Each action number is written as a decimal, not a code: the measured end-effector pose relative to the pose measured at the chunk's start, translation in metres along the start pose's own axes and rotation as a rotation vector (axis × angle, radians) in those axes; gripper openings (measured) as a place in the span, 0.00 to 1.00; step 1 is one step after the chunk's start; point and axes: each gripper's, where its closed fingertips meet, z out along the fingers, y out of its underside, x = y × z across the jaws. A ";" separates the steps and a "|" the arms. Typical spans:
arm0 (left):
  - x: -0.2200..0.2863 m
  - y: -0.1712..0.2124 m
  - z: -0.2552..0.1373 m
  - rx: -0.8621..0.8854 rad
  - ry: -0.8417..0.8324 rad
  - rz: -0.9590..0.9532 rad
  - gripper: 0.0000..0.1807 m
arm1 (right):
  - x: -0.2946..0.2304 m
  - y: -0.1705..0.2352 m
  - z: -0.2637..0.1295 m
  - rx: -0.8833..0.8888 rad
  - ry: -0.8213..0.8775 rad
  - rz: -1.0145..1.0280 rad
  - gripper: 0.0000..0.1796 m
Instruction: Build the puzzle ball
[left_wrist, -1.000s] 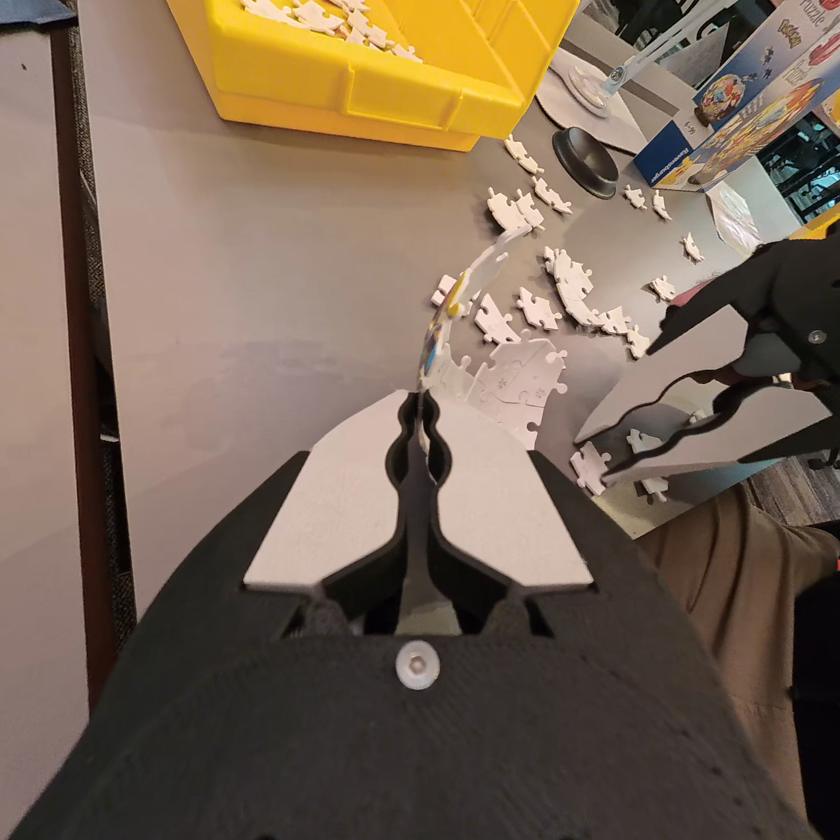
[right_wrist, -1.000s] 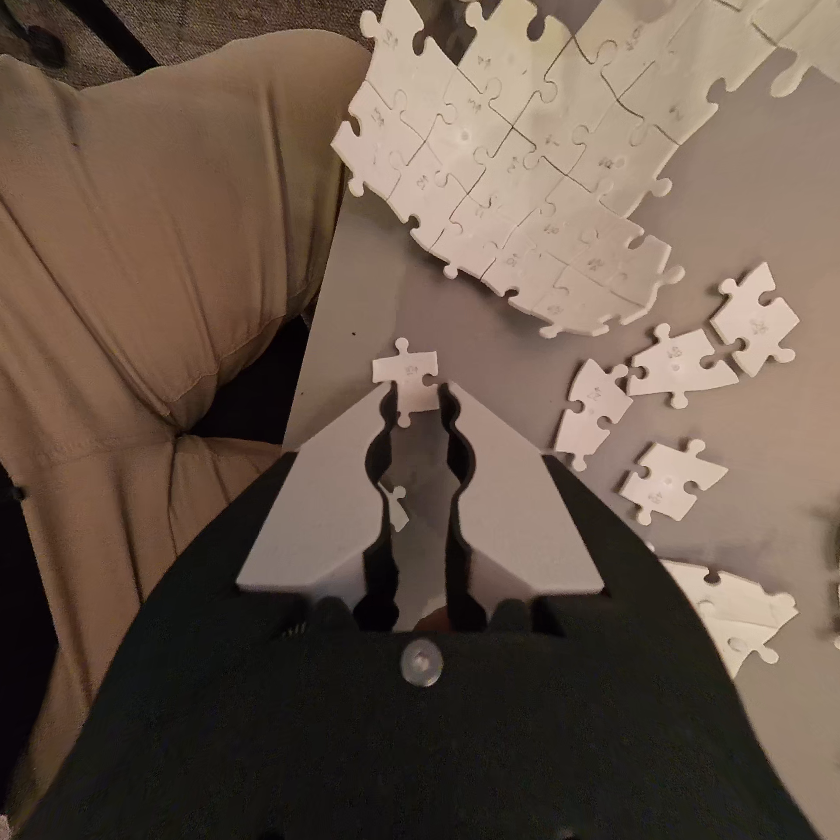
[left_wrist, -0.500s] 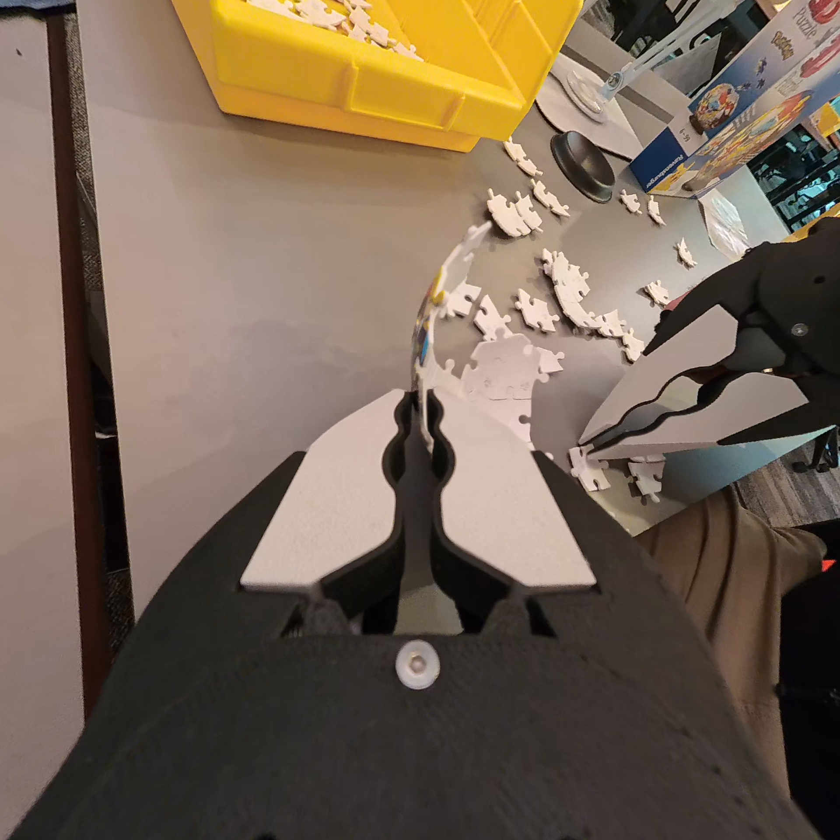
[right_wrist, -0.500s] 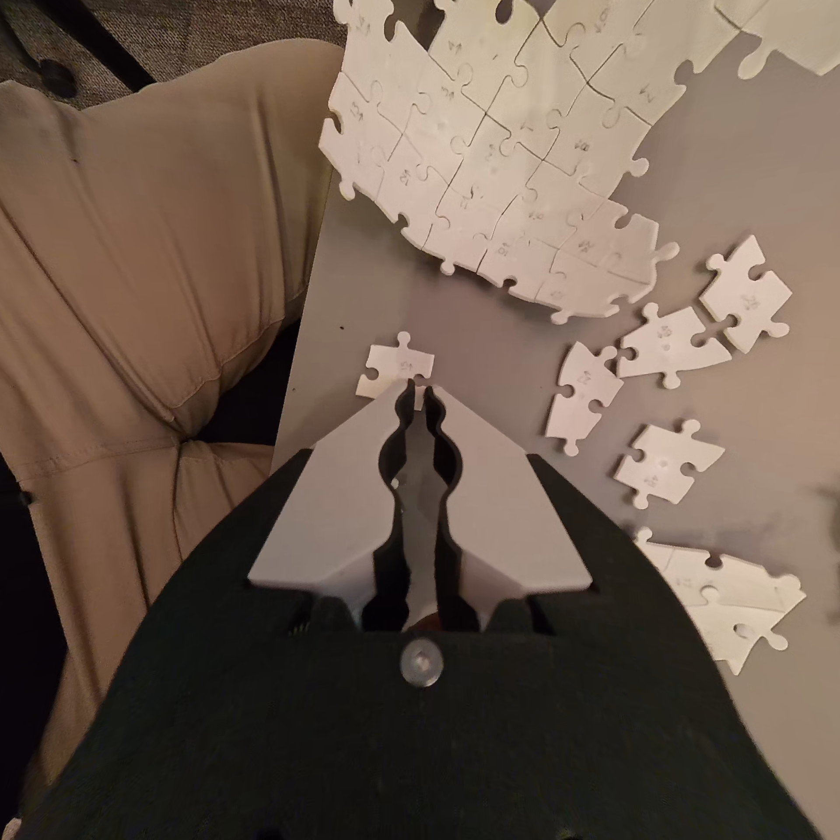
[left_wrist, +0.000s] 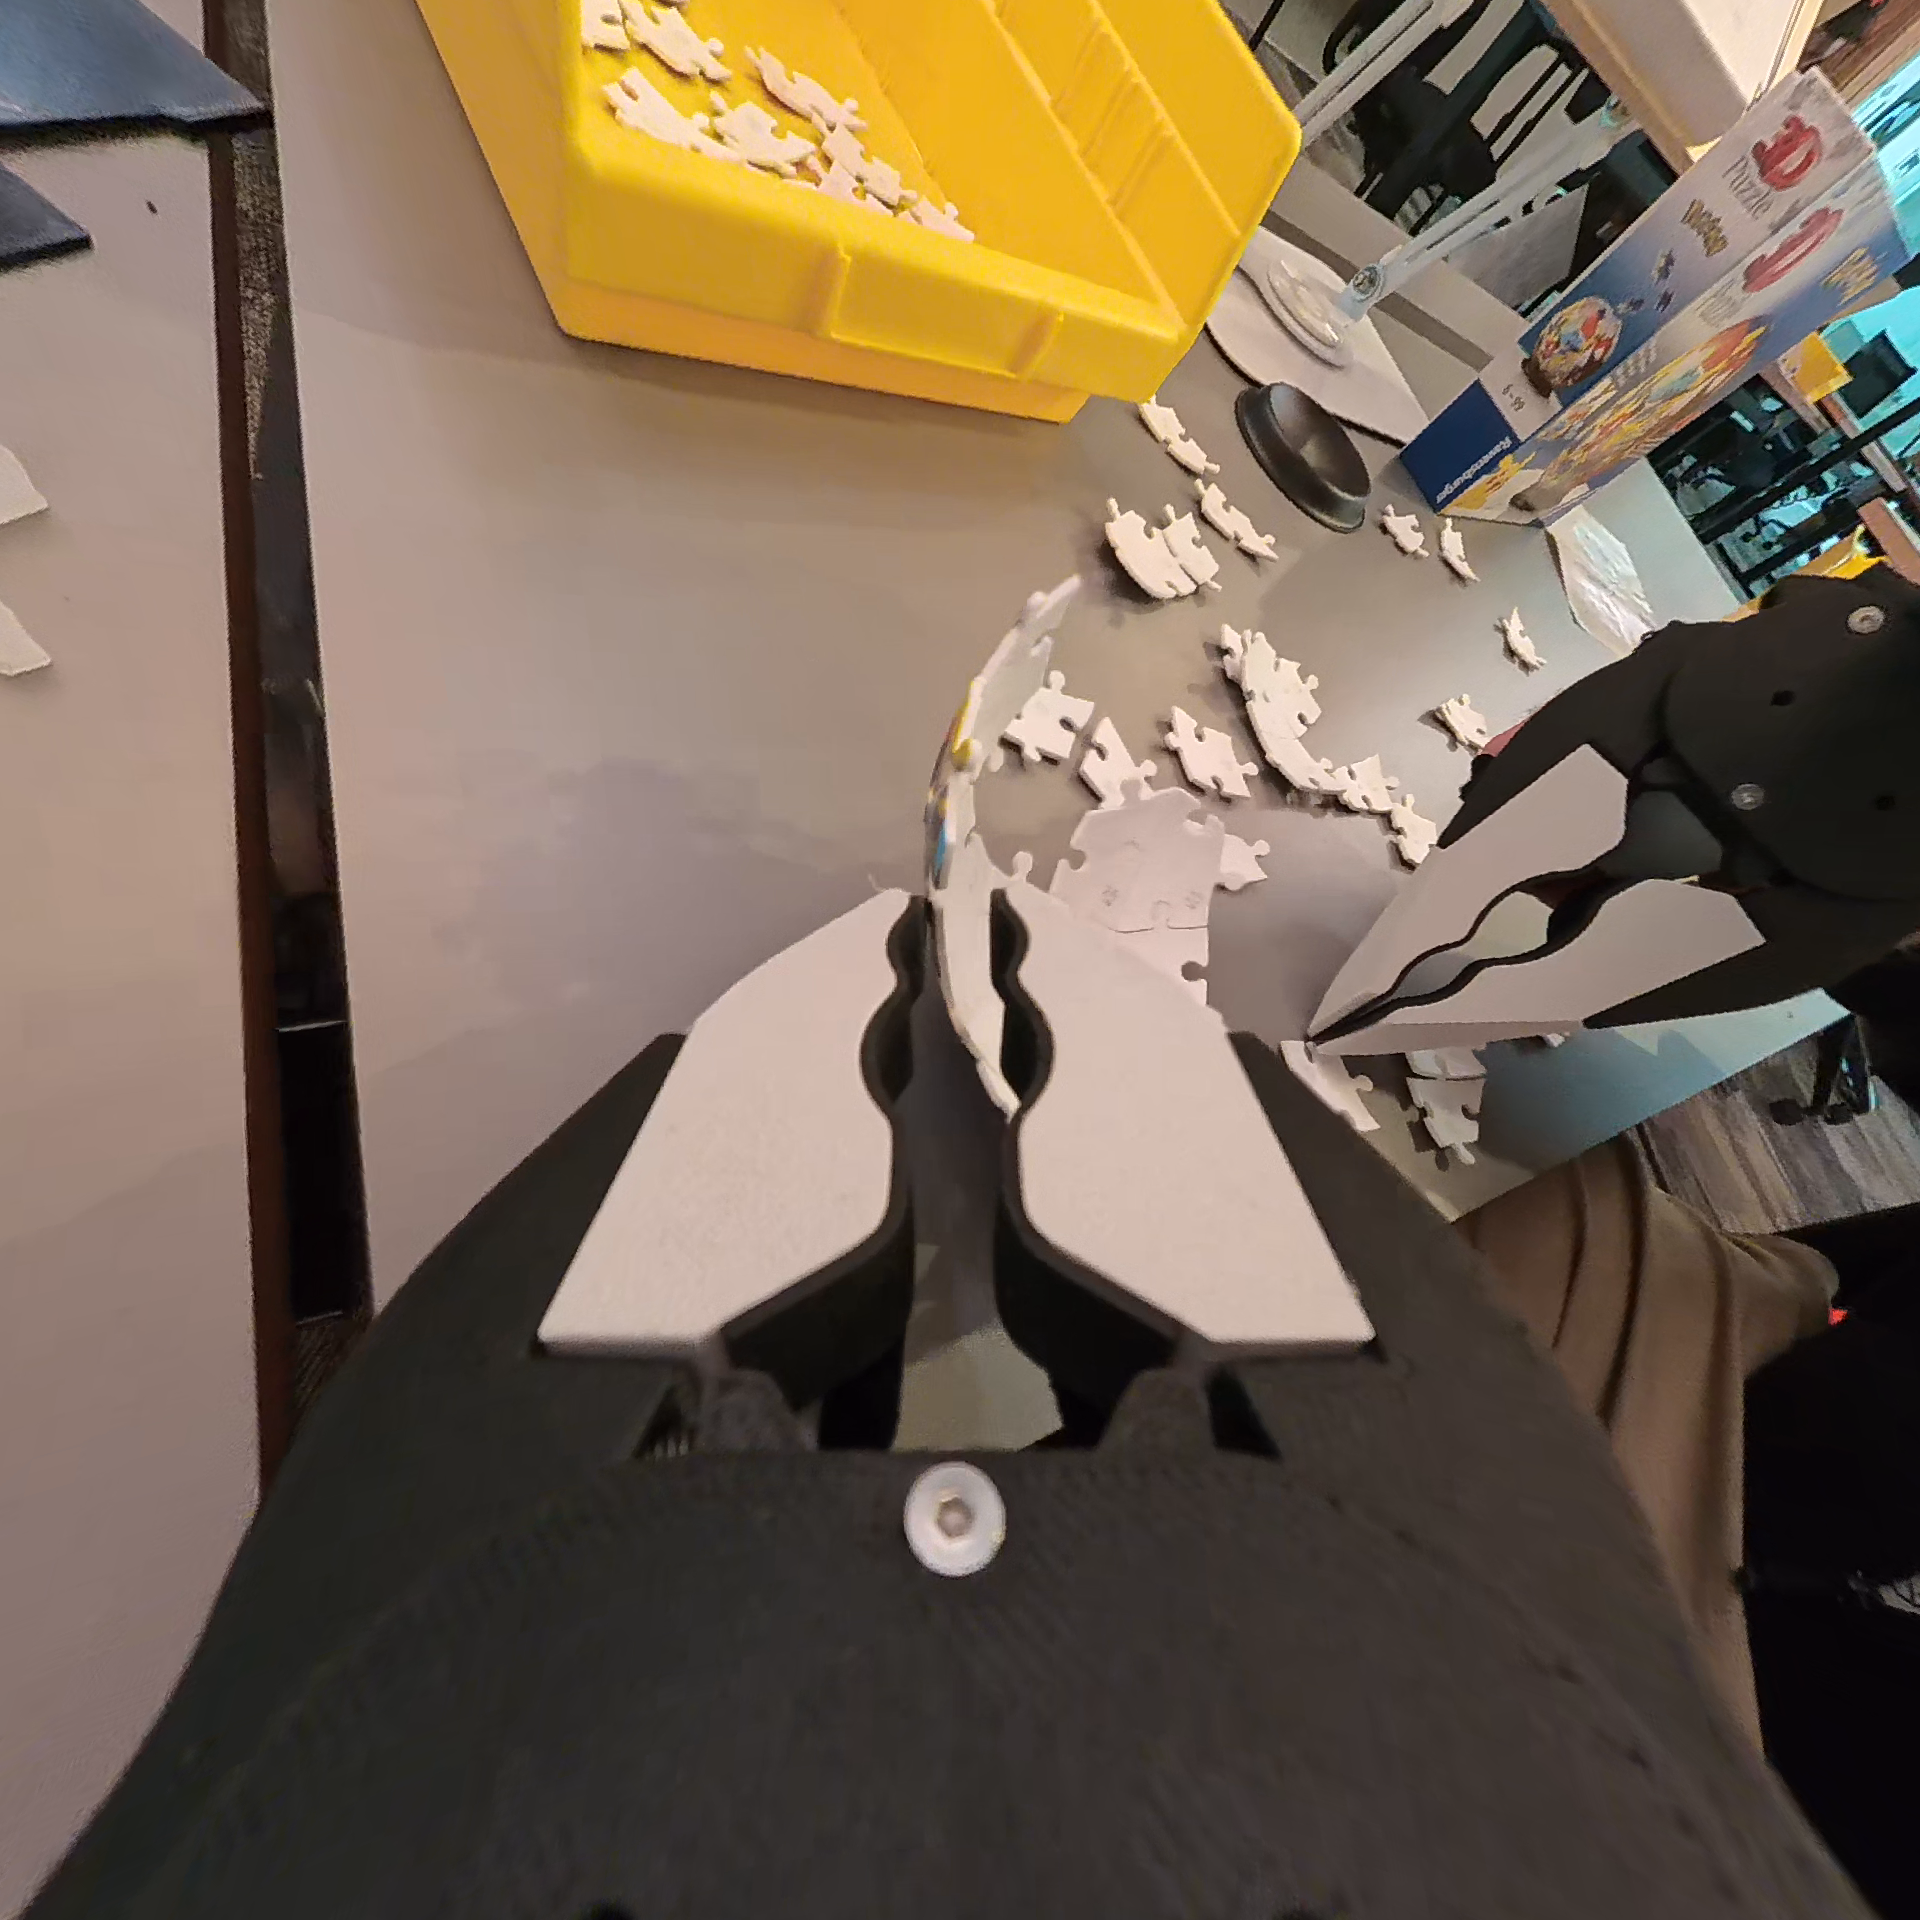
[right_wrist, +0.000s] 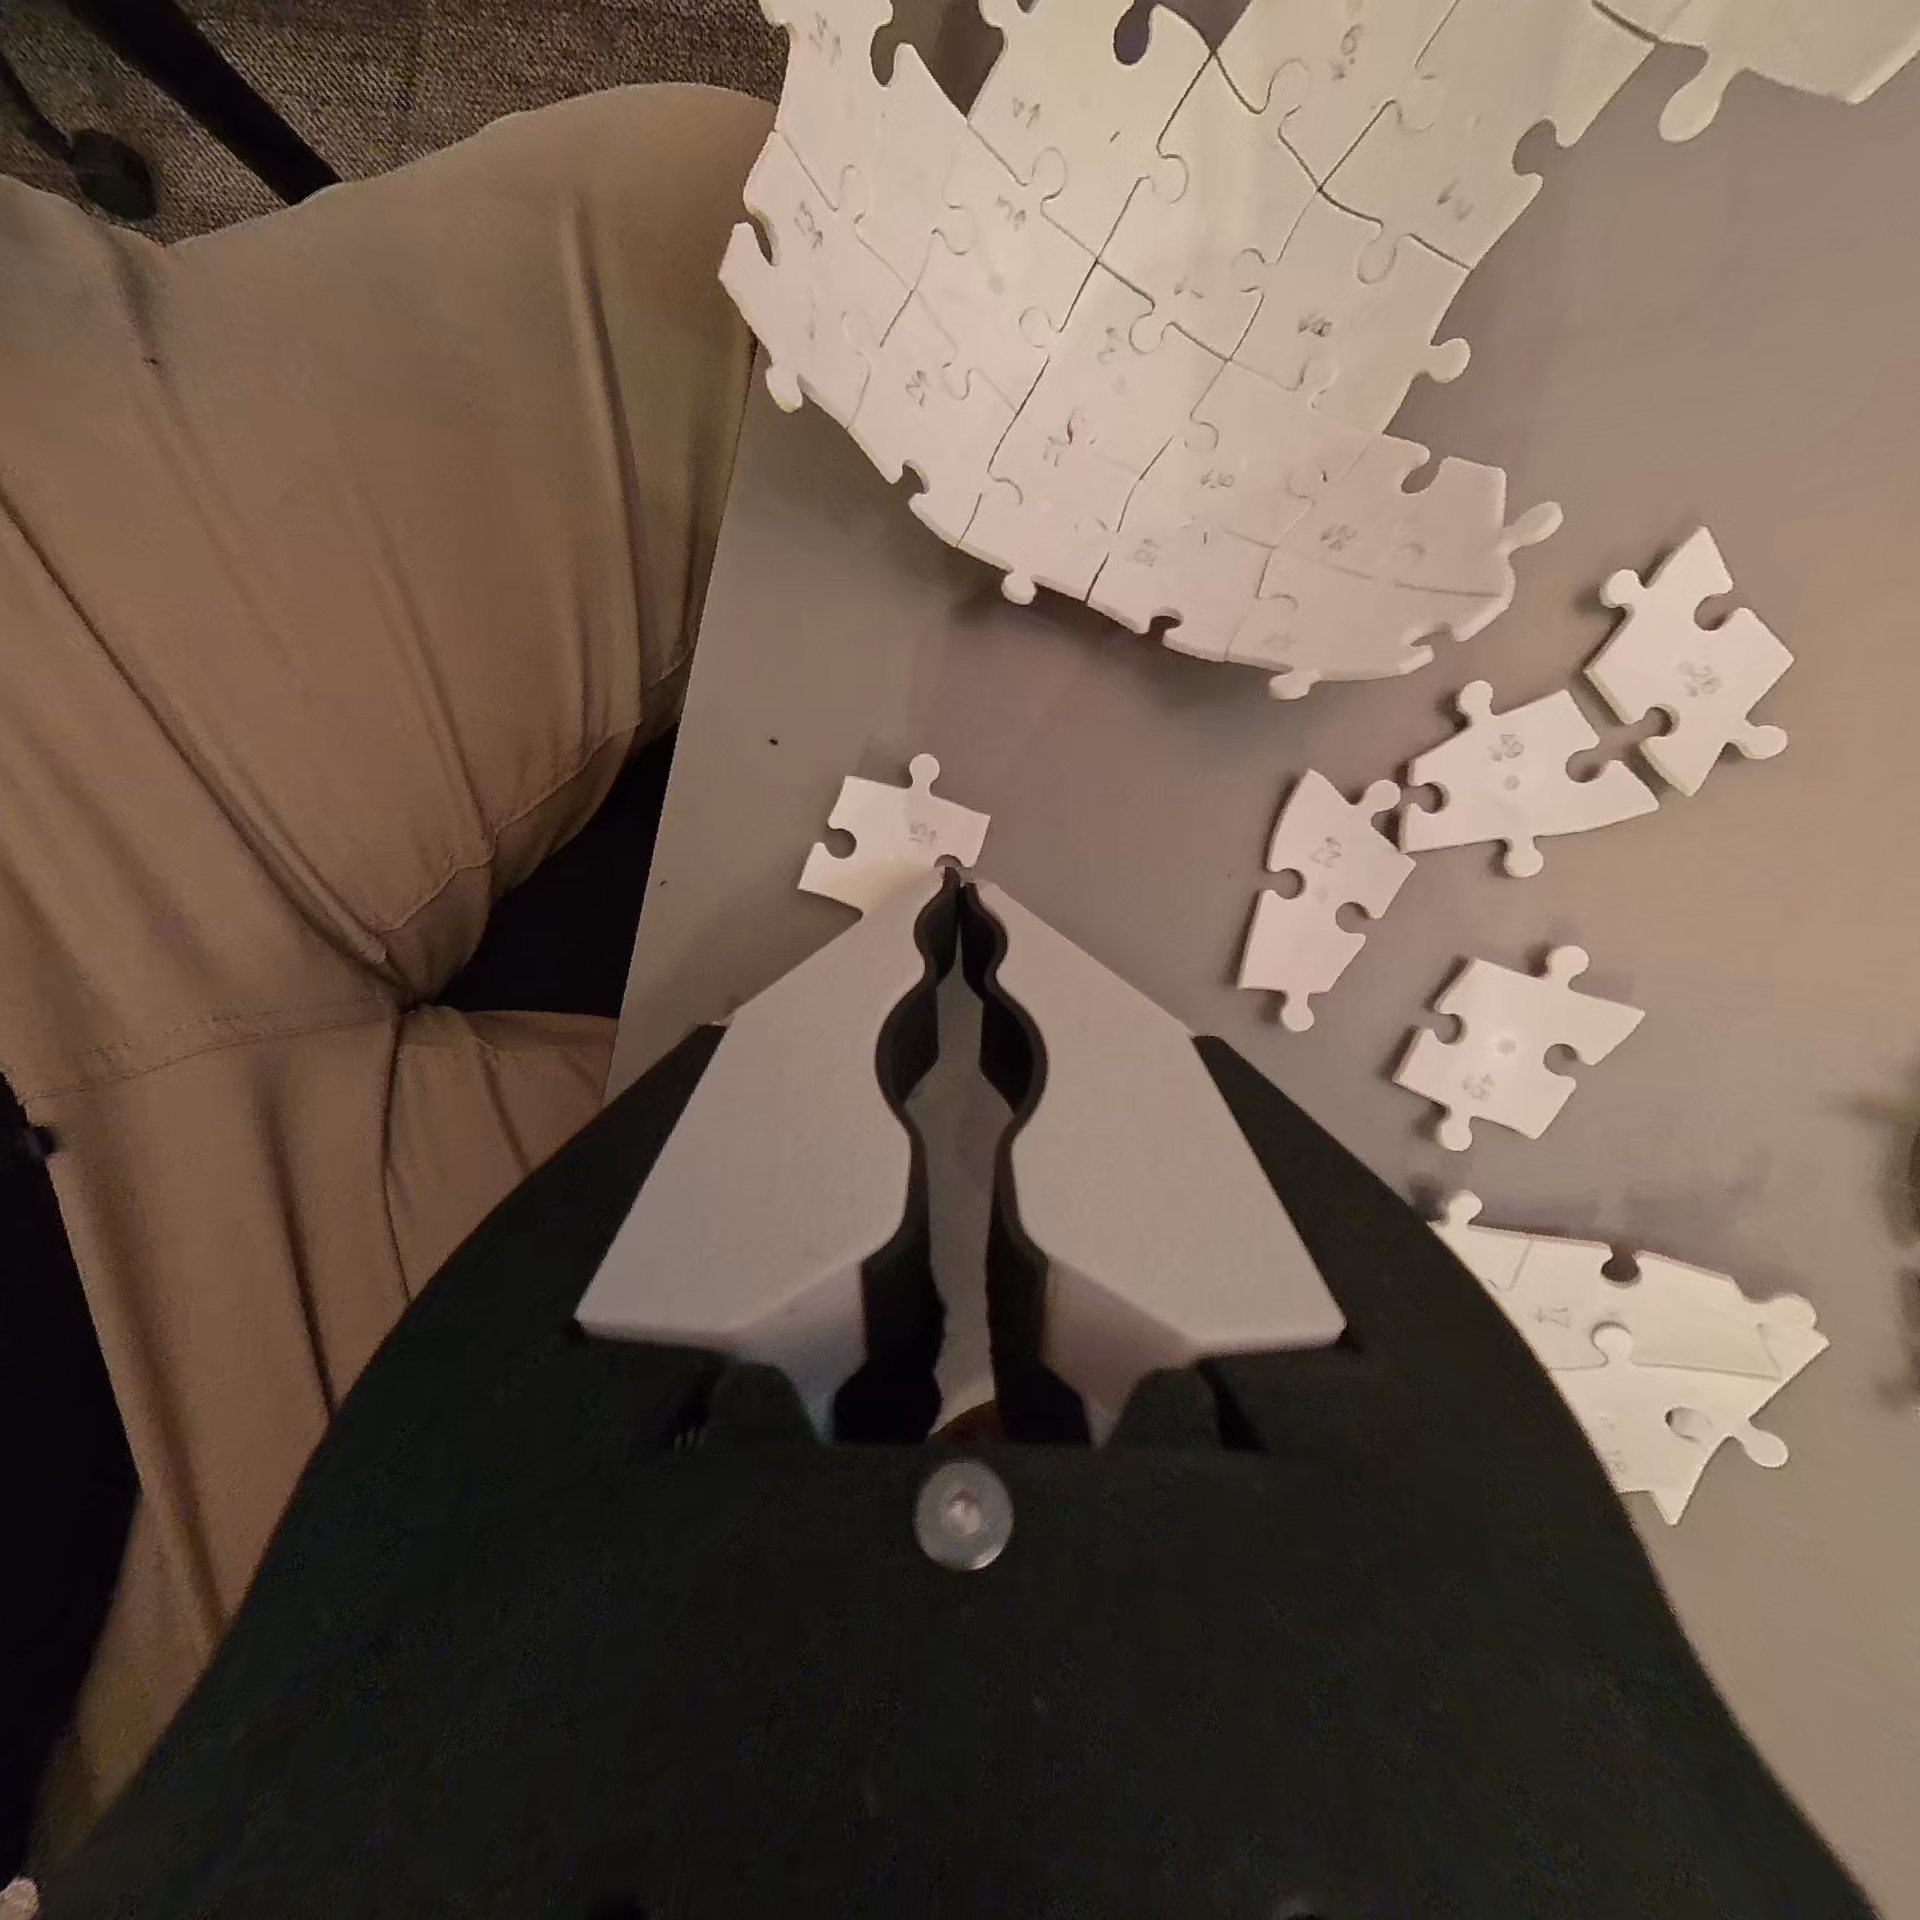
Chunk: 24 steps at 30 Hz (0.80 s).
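Observation:
My left gripper (left_wrist: 958, 925) is shut on the near edge of a curved, partly assembled puzzle-ball section (left_wrist: 987, 727), which stands on edge and arcs away over the grey table (left_wrist: 623, 644). In the right wrist view this section (right_wrist: 1143, 364) shows its white numbered inside. My right gripper (right_wrist: 954, 883) is shut, its tips pinching the near edge of a single white puzzle piece (right_wrist: 899, 826) close to the table's edge. It also shows in the left wrist view (left_wrist: 1325, 1029), low at the right.
Loose white pieces (right_wrist: 1330, 894) and a small joined group (right_wrist: 1621, 1340) lie right of my right gripper. A yellow bin (left_wrist: 935, 301) with pieces, a black round stand (left_wrist: 1304, 457) and the puzzle box (left_wrist: 1662, 332) stand farther back. A person's tan-trousered leg (right_wrist: 312, 623) is beside the table edge. One gripper's finger ends stand about 15 cm off the other's.
My right gripper was open around the single piece and has closed on its near edge. My left gripper still holds the curved section, shifted only slightly.

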 end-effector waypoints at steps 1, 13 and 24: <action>0.000 -0.001 -0.001 0.005 0.002 -0.002 0.07 | 0.000 0.000 0.000 0.000 -0.001 0.001 0.00; -0.005 -0.002 -0.004 0.027 0.015 -0.023 0.07 | 0.004 0.001 -0.002 0.011 -0.003 0.020 0.01; -0.007 -0.006 -0.005 0.041 0.013 -0.022 0.06 | -0.001 -0.003 -0.007 0.022 -0.016 -0.001 0.07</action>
